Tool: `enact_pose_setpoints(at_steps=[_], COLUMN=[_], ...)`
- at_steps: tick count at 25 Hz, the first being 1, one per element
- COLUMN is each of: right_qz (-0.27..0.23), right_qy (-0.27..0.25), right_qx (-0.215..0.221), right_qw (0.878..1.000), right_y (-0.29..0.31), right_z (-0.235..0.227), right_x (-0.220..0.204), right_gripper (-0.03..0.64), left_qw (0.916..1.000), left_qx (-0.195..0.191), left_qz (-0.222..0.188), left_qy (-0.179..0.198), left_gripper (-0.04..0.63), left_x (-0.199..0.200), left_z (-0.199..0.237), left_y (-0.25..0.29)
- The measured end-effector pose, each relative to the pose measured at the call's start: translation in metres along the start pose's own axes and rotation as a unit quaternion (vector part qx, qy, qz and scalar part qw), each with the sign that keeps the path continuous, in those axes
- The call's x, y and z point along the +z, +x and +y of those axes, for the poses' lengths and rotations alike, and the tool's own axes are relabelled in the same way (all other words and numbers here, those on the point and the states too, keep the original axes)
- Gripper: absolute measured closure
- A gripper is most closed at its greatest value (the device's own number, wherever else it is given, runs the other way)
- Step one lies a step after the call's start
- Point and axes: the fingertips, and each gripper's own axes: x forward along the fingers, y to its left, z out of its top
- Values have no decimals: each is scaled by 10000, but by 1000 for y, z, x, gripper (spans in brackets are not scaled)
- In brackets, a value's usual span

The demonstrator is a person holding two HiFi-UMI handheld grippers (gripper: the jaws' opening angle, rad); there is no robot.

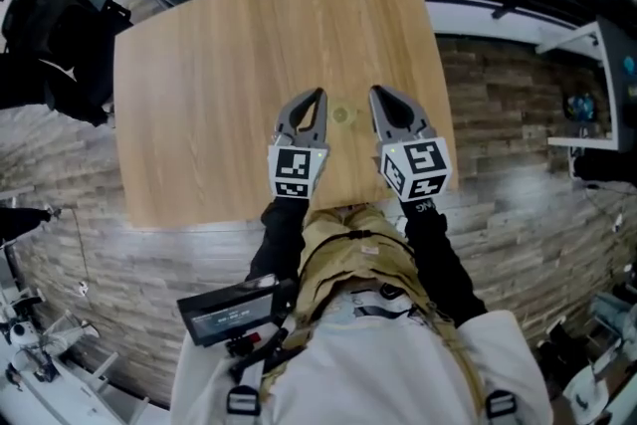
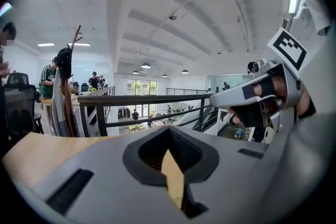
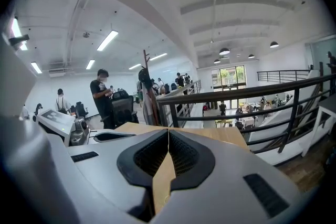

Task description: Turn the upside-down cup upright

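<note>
Nearest to us are our tan strapped vest (image 1: 350, 249) and black sleeves (image 1: 281, 234). A flat black device (image 1: 231, 314) hangs at the left of our waist. Just beyond, we hold the grey left gripper (image 1: 319, 96) and the grey right gripper (image 1: 377, 93) side by side over the near edge of the light wooden table (image 1: 209, 65), each with its marker cube towards us. Both grippers have their jaws pressed fully together at the tips, with nothing held. Only bare wood shows through the small gap behind the pads.

From above, the small, pale, see-through round cup (image 1: 341, 115) sits on the table in the gap between the two grippers, touching neither. It shows only as a faint ring, so we cannot tell which way up it stands.

Past the far table edge runs a black metal railing (image 3: 252, 93). To the far left of it, a wooden coat stand (image 2: 67, 86) carries dark clothes.
</note>
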Motion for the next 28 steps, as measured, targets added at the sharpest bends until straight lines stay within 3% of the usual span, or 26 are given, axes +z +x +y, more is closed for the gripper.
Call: enact_pose_setpoints(at_steps=[8, 20, 28], right_qz=[-637, -1345, -1556], right_qy=[-227, -586, -828], right_qx=[-8, -67, -64], right_qw=[9977, 9891, 9843], right_y=[-9, -27, -33], right_z=[-1, -1, 4], right_x=[59, 122, 139], right_gripper=[595, 597, 597], left_qw=[9983, 9951, 9940], left_qx=[285, 720, 747], left_qz=[-372, -655, -788], left_qy=[361, 160, 93], left_gripper=[594, 594, 594], left_x=[69, 127, 143], left_z=[6, 16, 14], left_y=[3, -7, -10])
